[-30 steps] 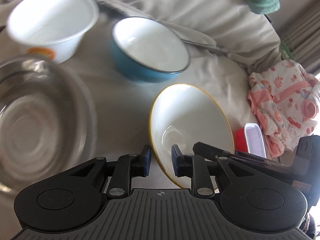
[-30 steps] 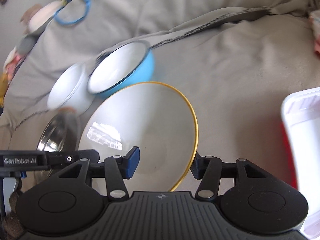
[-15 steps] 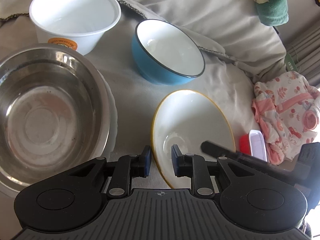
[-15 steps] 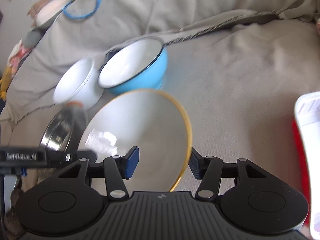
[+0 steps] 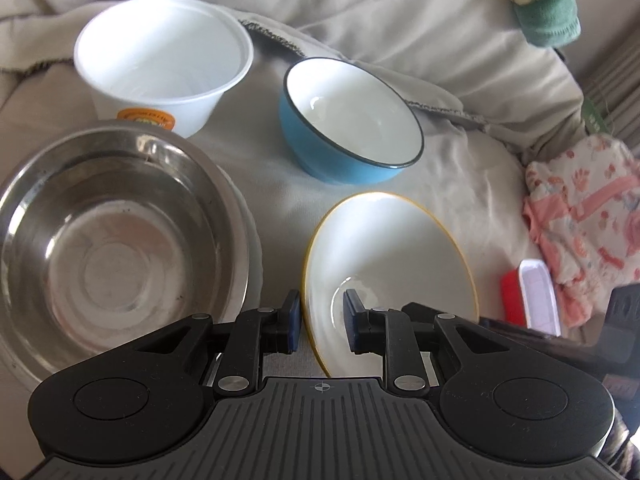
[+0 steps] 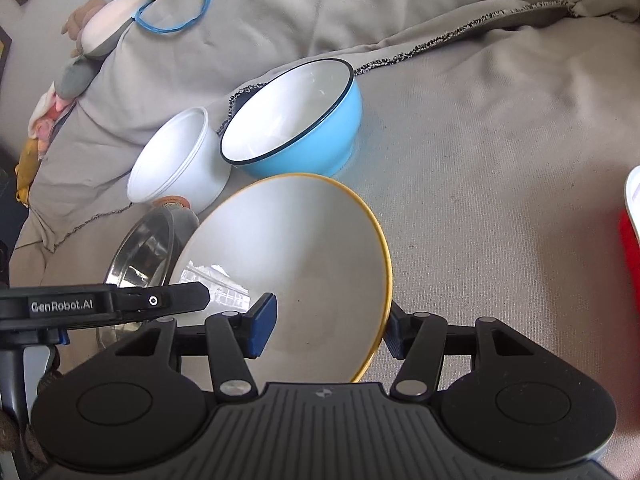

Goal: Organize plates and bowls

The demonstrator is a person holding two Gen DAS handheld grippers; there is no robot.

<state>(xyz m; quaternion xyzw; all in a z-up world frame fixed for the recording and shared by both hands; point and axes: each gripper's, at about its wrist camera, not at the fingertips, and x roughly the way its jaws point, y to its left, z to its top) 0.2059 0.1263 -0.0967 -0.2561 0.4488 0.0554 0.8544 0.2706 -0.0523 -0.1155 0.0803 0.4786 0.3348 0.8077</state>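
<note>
A white bowl with a yellow rim (image 5: 396, 248) is tilted above the beige blanket; it also shows in the right wrist view (image 6: 296, 264). My left gripper (image 5: 319, 322) has its jaws on either side of the bowl's near rim with small gaps showing. My right gripper (image 6: 326, 330) is open, straddling the bowl's right rim. A steel bowl (image 5: 108, 240) sits at left on a white plate (image 5: 250, 216). A blue bowl (image 5: 352, 120) and a white plastic bowl (image 5: 164, 60) stand behind.
A red container with a white lid (image 5: 528, 296) lies at right by pink patterned baby clothes (image 5: 588, 220). A green cloth (image 5: 548, 4) hangs over the cushion behind. Toys and a blue ring (image 6: 176, 4) lie at the far left of the couch.
Both grippers and the yellow-rimmed bowl have shifted left toward the steel bowl, which has come fully into the left wrist view. The jaw gaps look unchanged.
</note>
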